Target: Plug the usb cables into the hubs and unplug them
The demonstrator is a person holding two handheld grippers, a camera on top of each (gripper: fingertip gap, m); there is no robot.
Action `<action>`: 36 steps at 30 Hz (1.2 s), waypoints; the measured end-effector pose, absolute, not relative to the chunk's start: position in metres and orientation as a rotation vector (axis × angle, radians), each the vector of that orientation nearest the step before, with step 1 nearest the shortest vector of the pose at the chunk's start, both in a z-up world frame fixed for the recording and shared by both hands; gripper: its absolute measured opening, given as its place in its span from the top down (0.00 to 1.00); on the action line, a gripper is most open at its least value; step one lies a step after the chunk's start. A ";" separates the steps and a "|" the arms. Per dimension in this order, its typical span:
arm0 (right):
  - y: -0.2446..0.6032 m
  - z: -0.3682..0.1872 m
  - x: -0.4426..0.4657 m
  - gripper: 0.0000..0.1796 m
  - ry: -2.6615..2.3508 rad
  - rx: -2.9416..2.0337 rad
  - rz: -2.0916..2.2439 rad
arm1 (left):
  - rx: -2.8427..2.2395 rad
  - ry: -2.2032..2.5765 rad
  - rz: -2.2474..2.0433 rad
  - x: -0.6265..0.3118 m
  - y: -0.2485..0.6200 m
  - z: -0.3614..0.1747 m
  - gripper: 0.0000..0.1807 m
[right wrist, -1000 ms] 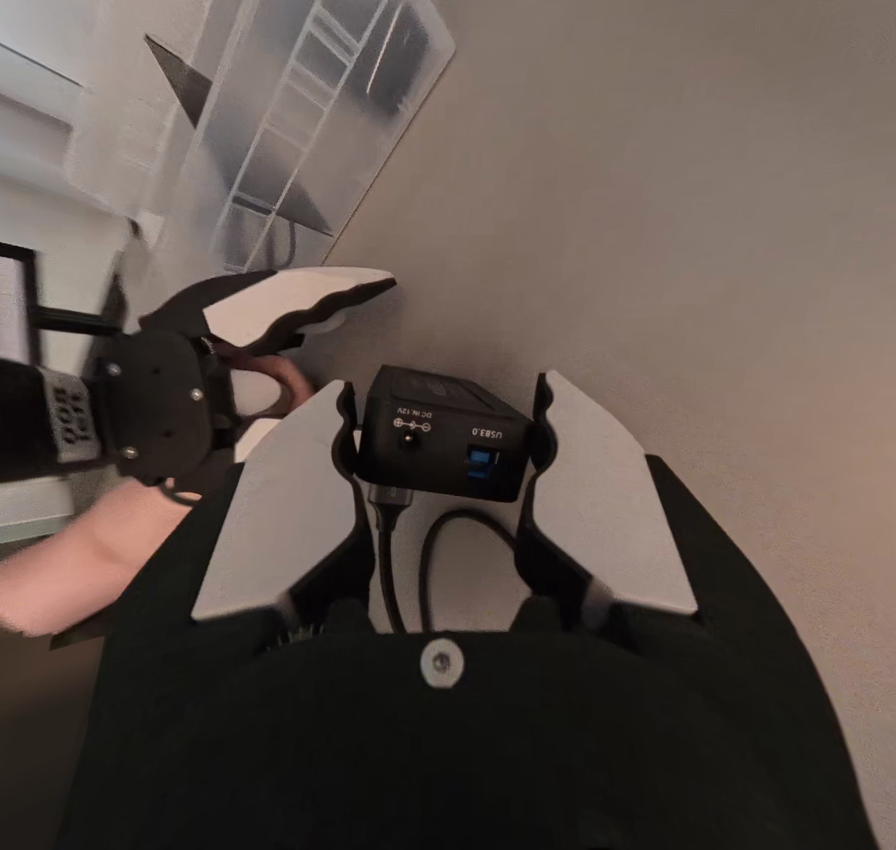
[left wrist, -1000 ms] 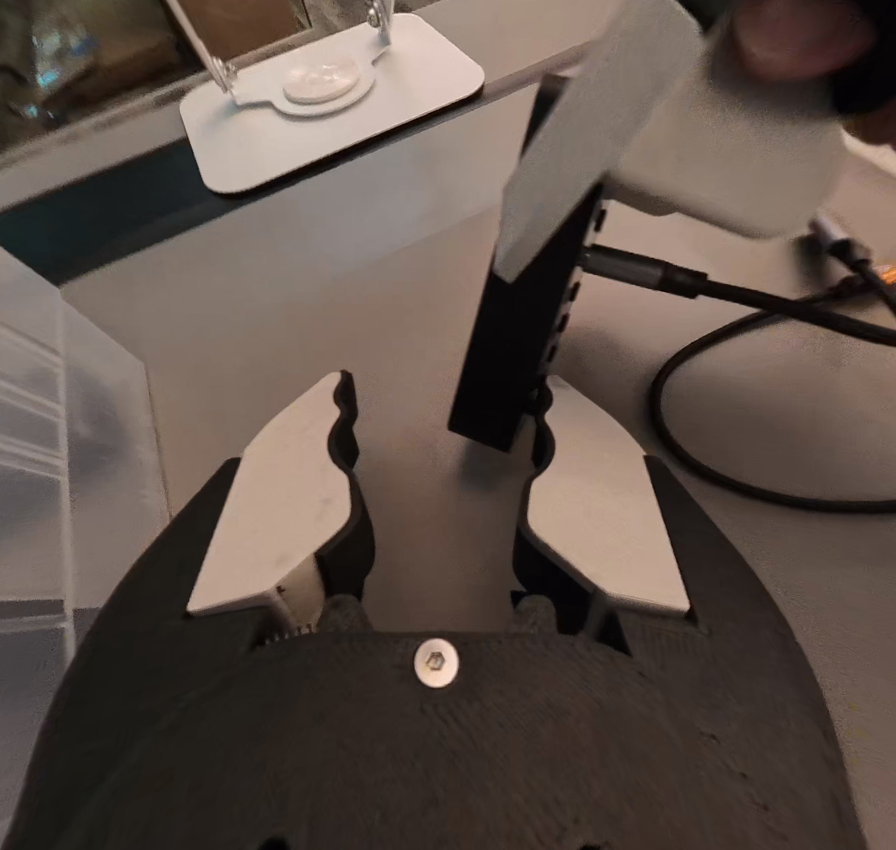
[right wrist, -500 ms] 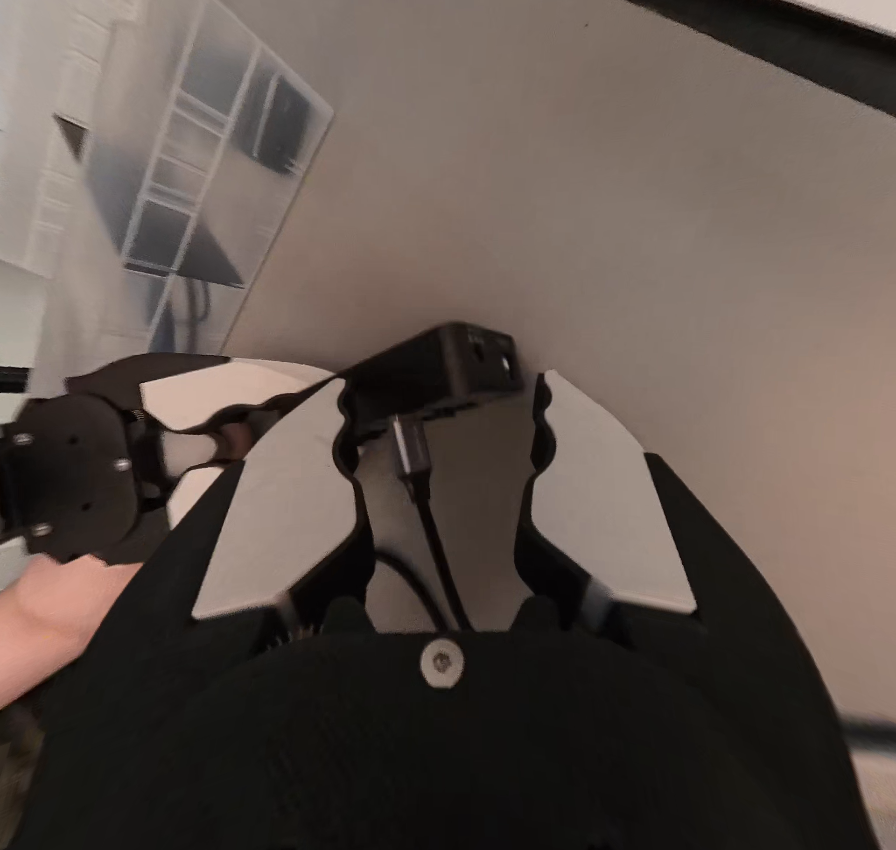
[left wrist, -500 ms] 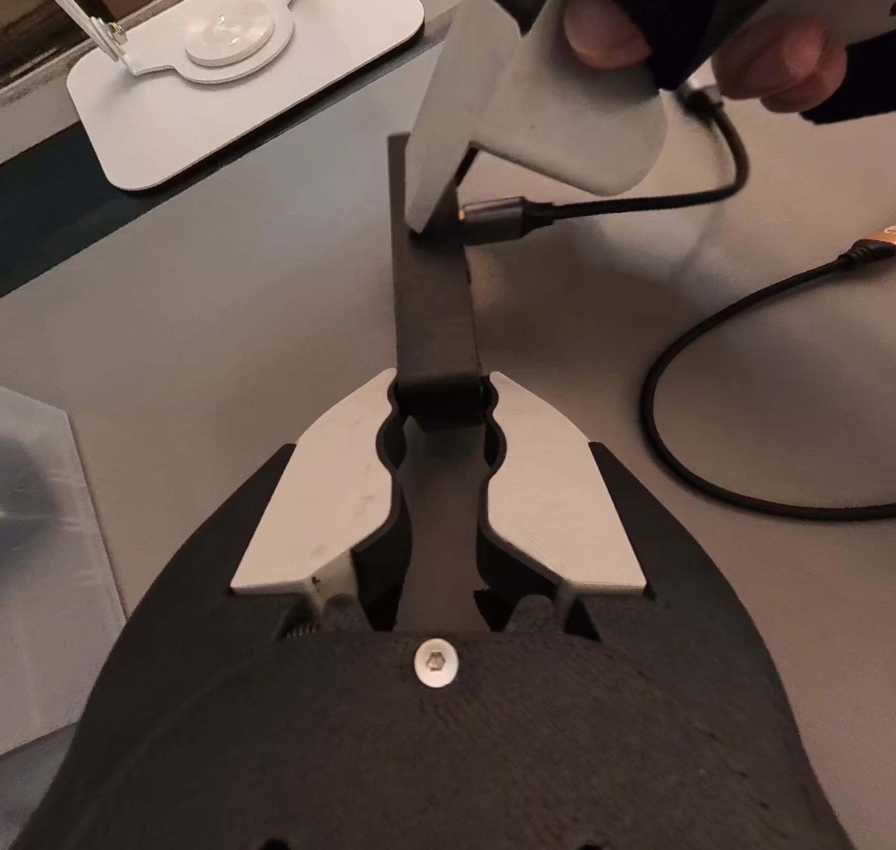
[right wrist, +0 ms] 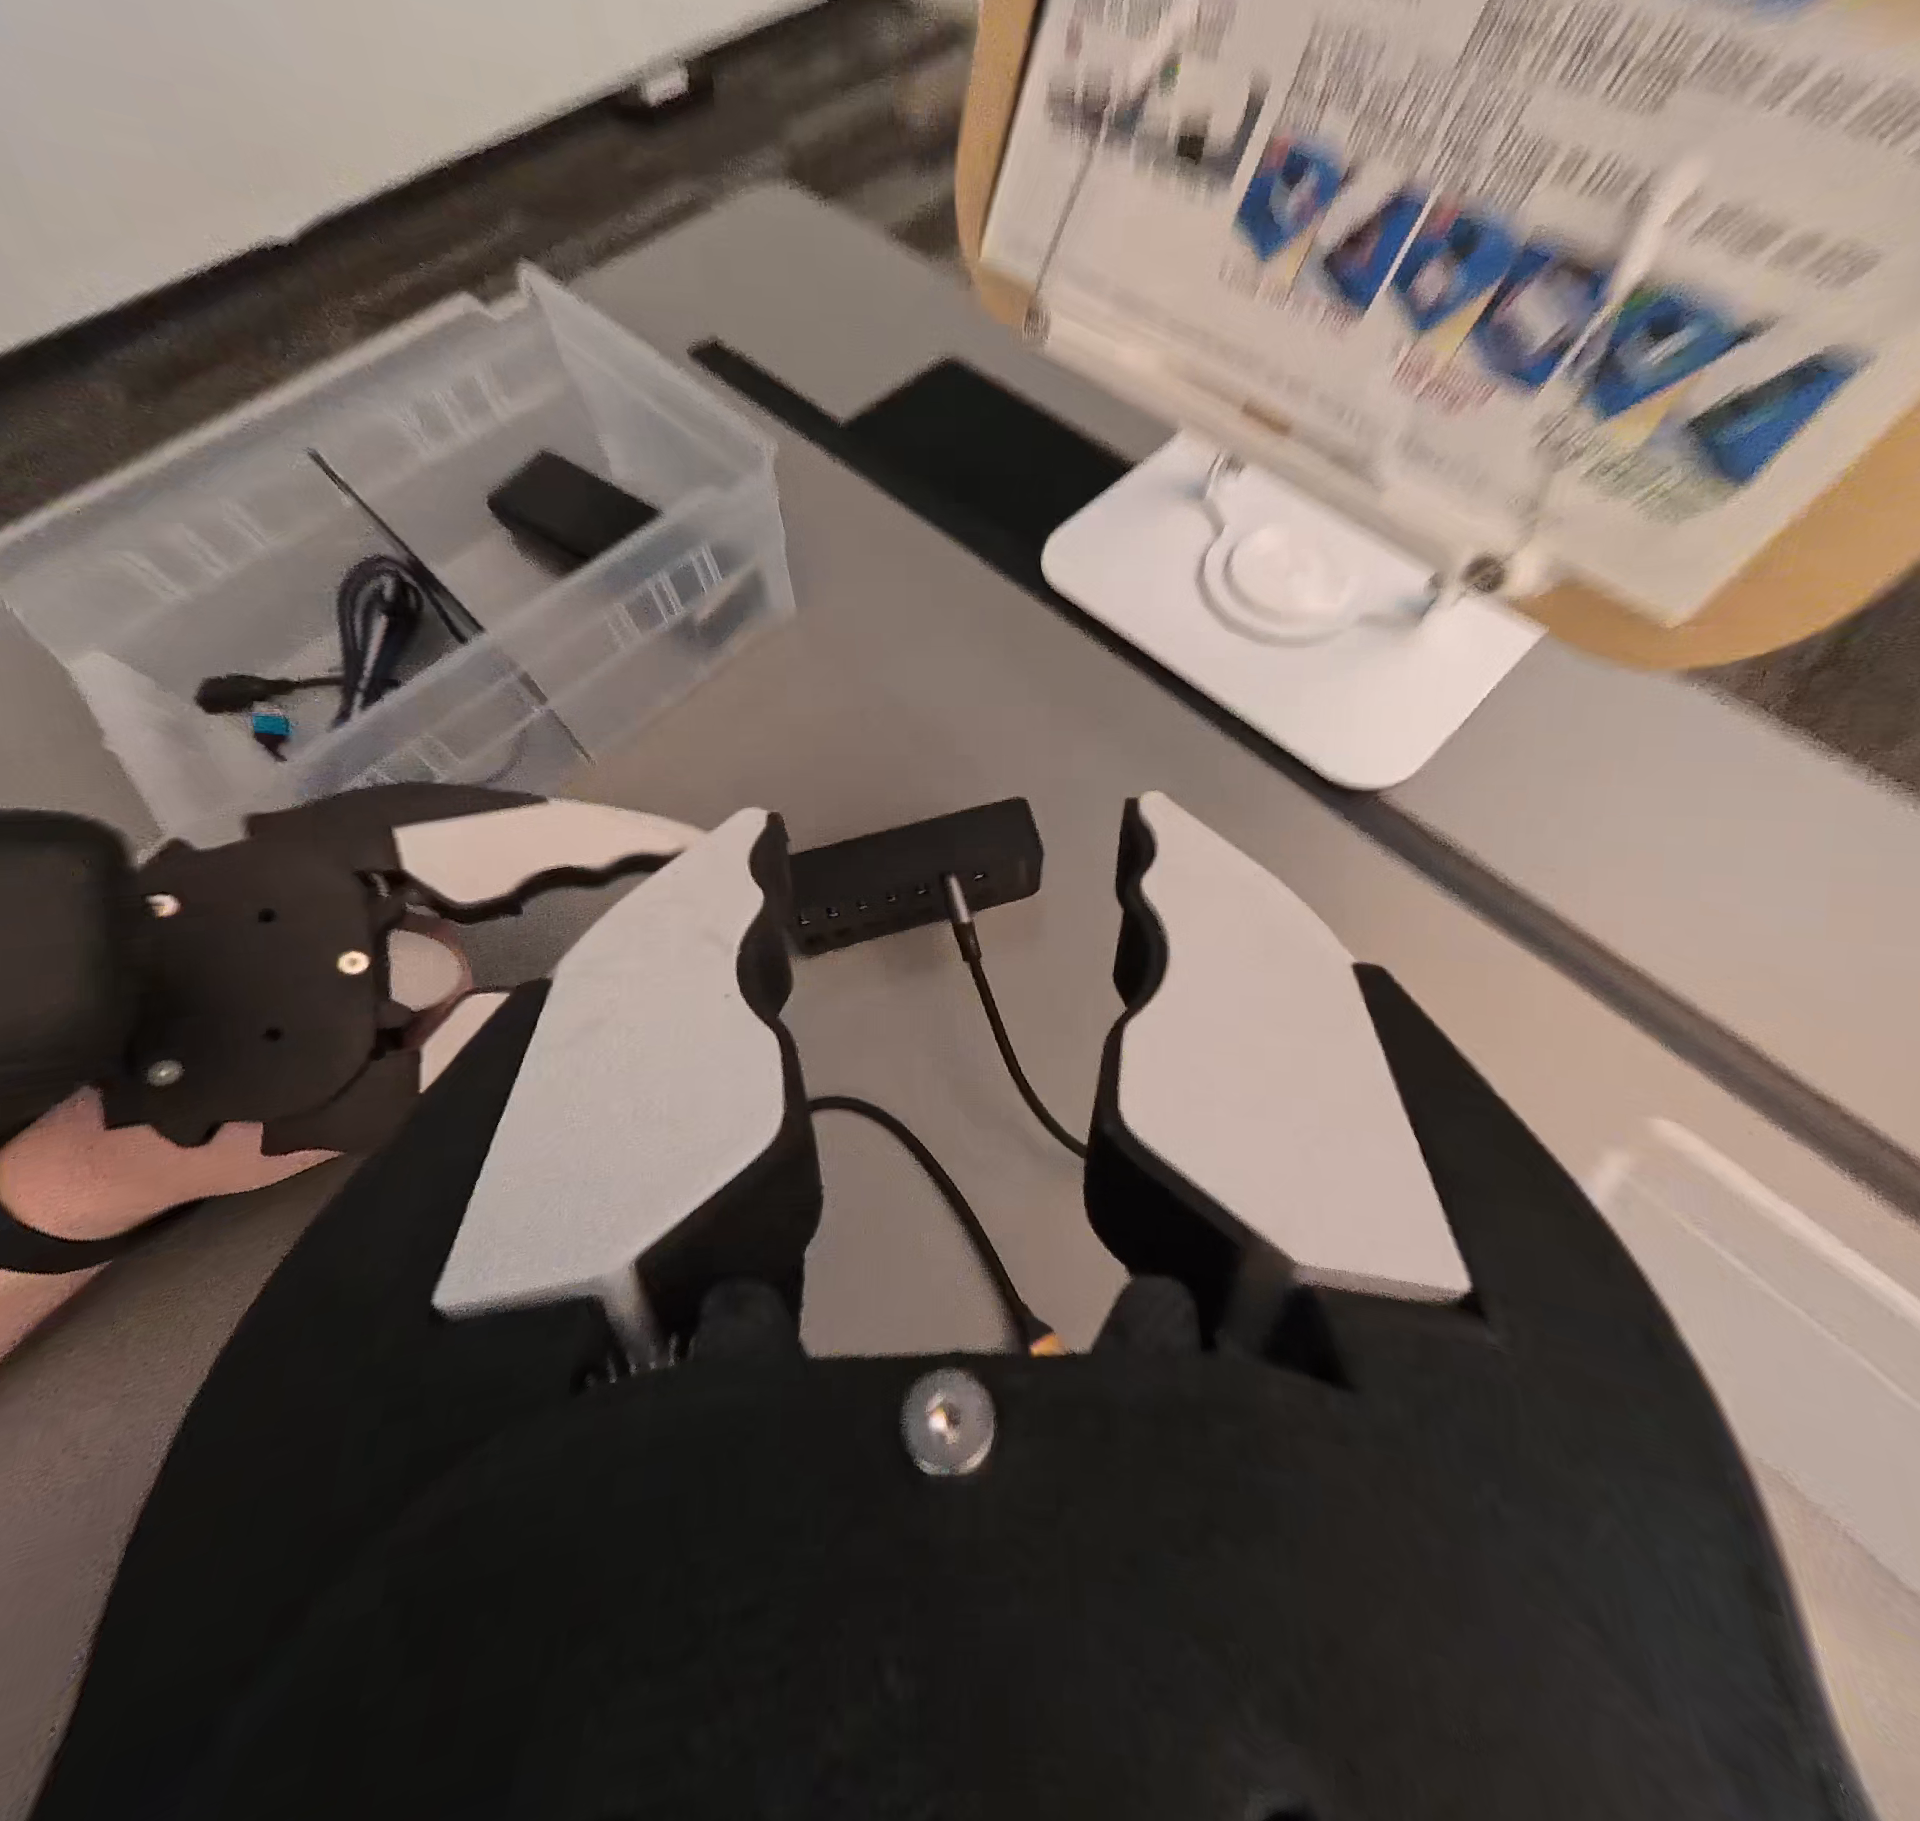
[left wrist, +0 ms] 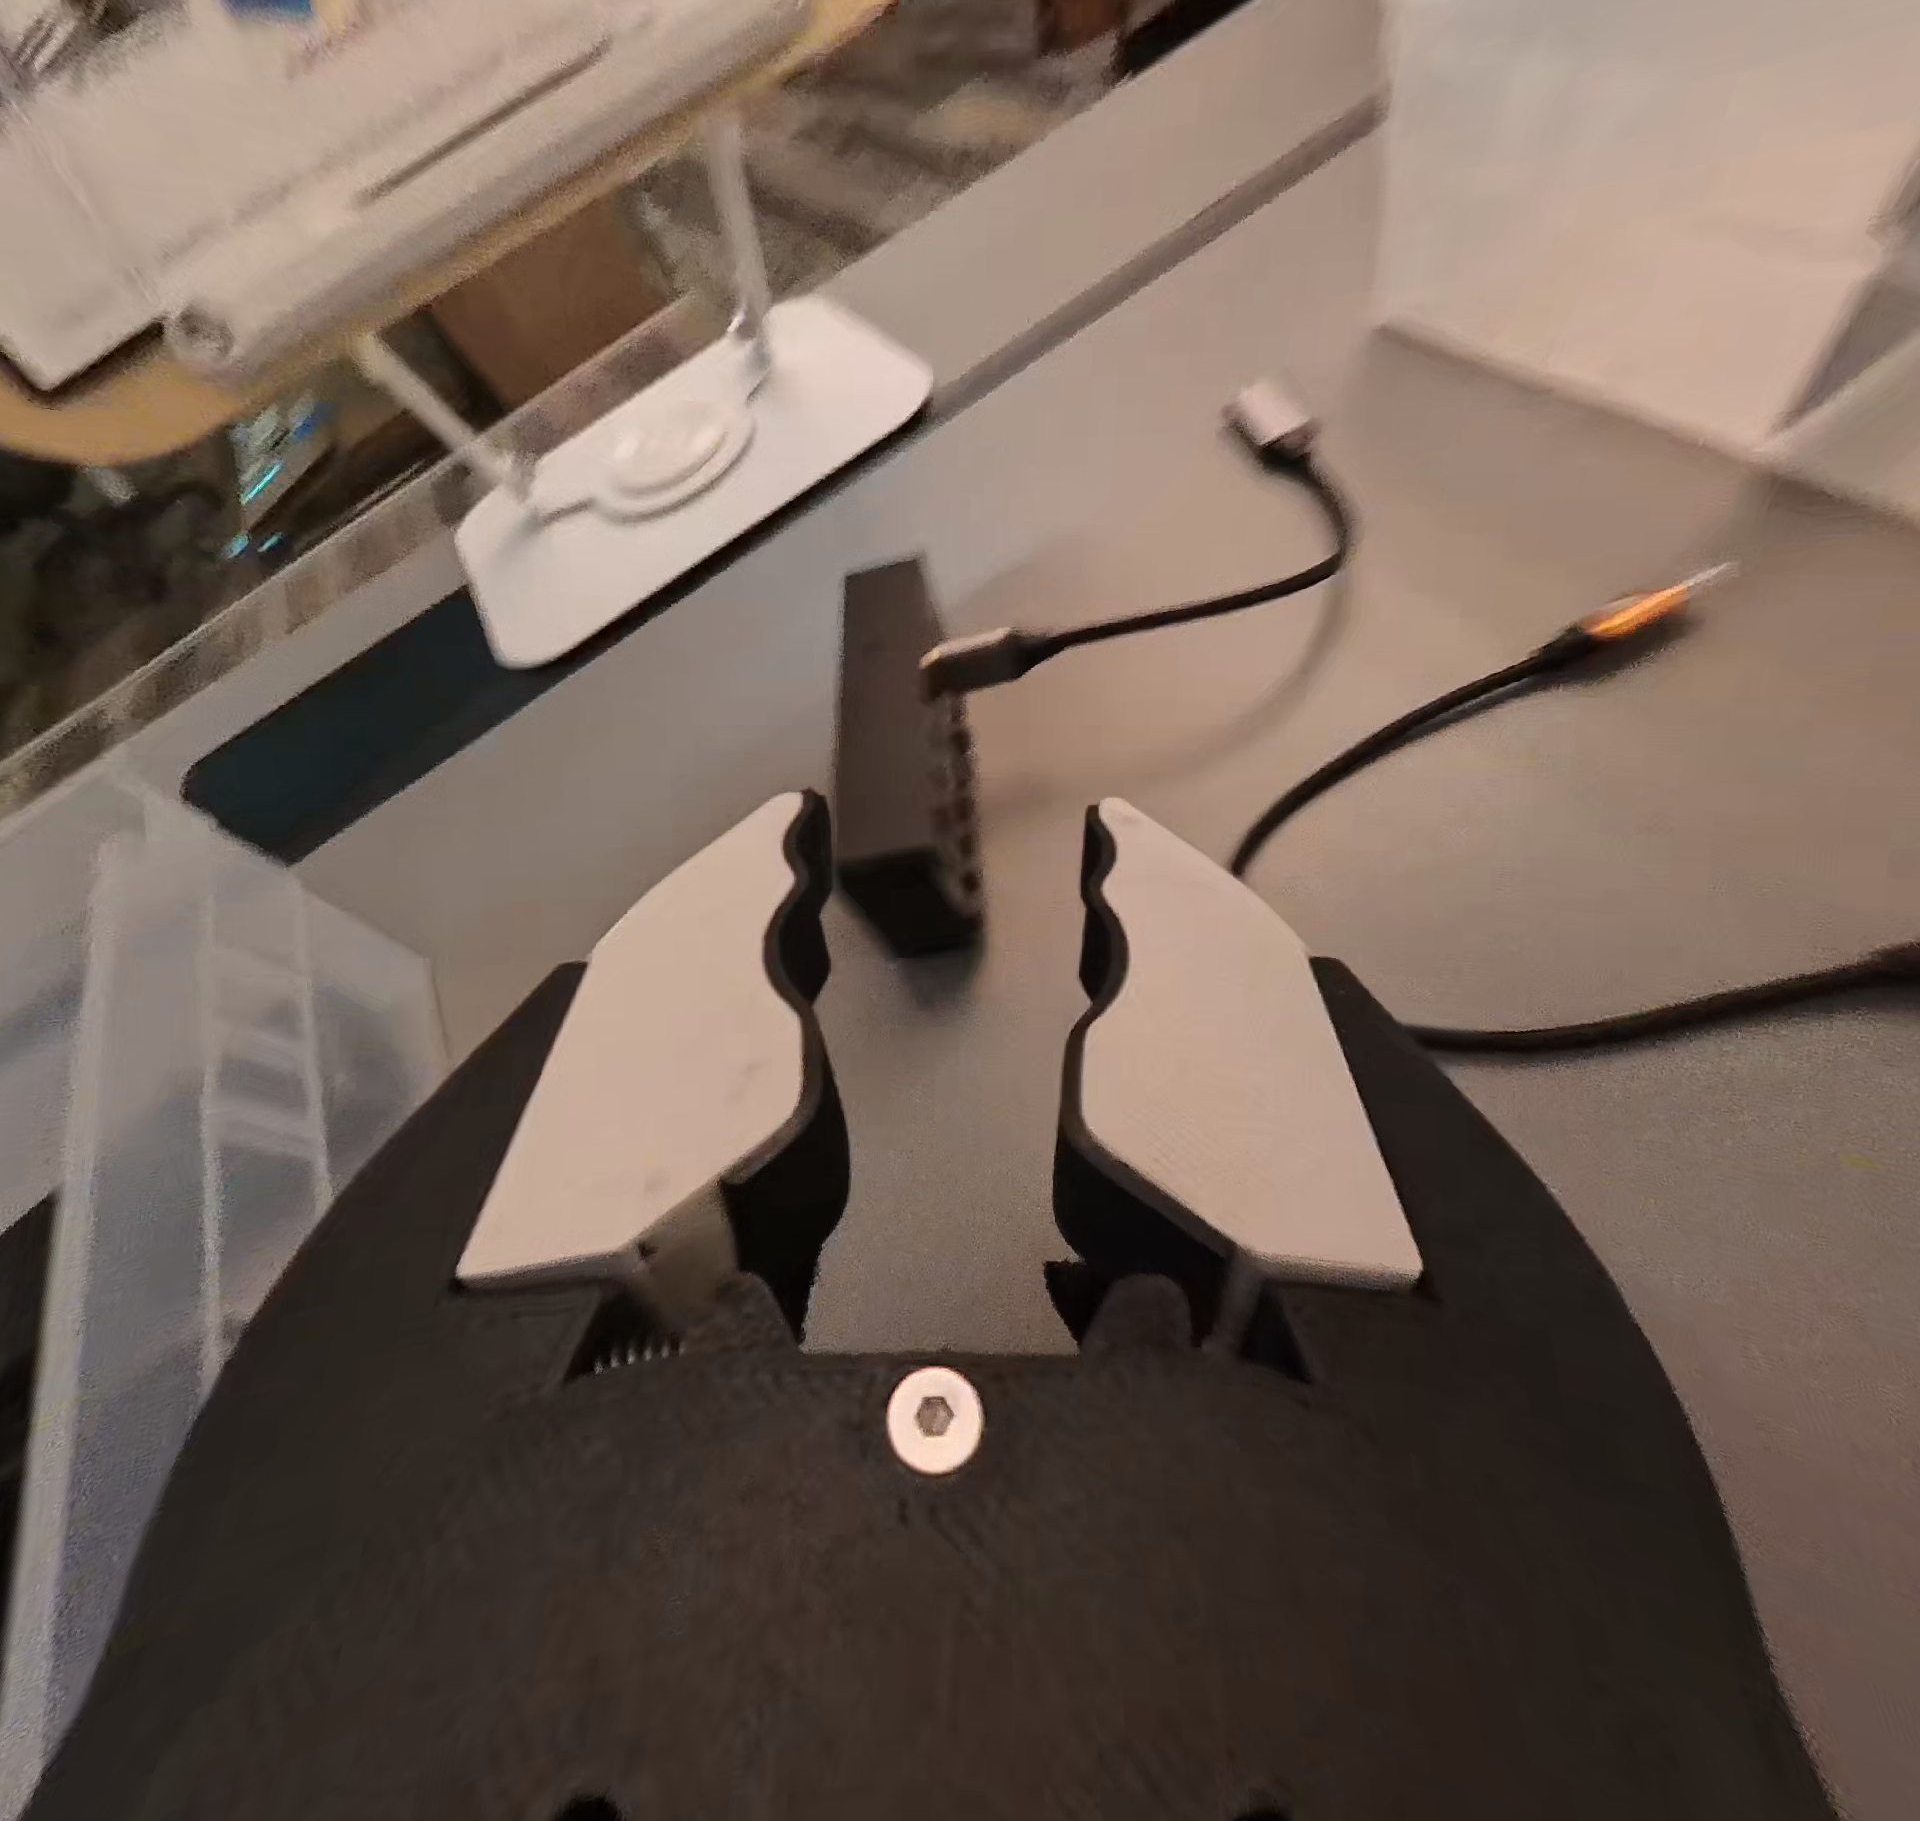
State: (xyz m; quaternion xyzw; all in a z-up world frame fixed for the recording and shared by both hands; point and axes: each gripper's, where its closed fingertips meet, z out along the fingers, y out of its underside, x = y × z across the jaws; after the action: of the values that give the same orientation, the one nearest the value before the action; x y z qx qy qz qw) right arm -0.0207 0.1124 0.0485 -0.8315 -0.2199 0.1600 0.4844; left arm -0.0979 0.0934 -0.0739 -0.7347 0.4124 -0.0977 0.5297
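Note:
A black USB hub (left wrist: 902, 732) lies on the grey table, just beyond my left gripper (left wrist: 956, 821), which is open and empty. One black cable is plugged into a port at the hub's far end by its grey plug (left wrist: 971, 659); its other grey plug (left wrist: 1273, 415) lies loose. A second cable with an orange plug (left wrist: 1621, 618) lies unplugged to the right. In the right wrist view my right gripper (right wrist: 951, 821) is open and empty, held back above the hub (right wrist: 914, 872). The left gripper (right wrist: 582, 872) shows to the left of the hub.
A clear plastic bin (right wrist: 675, 483) with cables and another black hub stands at the left. A white stand base (right wrist: 1288, 608) carrying a printed board (right wrist: 1455, 213) is behind the hub. A white box (left wrist: 1662, 161) sits at the far right. The tips of one gripper are about 15 cm away from the tips of the other.
My left gripper was shut on the hub's near end half a second ago; it has opened and drawn back. My right gripper has pulled back and up from the hub.

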 end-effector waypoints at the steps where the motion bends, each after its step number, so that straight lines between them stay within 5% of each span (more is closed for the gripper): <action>1: 0.098 0.066 -0.012 0.67 -0.531 -1.972 0.358 | -1.734 1.021 -0.303 -0.085 0.083 -0.071 0.75; 13: -0.002 0.142 0.048 0.70 -0.535 -1.699 0.302 | -1.664 1.756 -0.311 0.049 0.040 -0.146 0.77; 21: -0.005 0.144 0.061 0.70 -0.529 -1.695 0.302 | -1.644 1.833 -0.170 0.055 0.046 -0.152 0.96; 36: -0.002 0.147 0.051 0.71 -0.585 -1.602 0.268 | -1.555 1.162 -0.762 -0.088 0.008 -0.009 0.97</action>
State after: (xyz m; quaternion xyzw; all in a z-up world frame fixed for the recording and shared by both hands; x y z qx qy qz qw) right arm 0.0515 -0.0023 0.1474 -0.7051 -0.2575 0.1178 0.6500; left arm -0.0881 0.0083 -0.0092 -0.6440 0.4815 -0.3157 0.5038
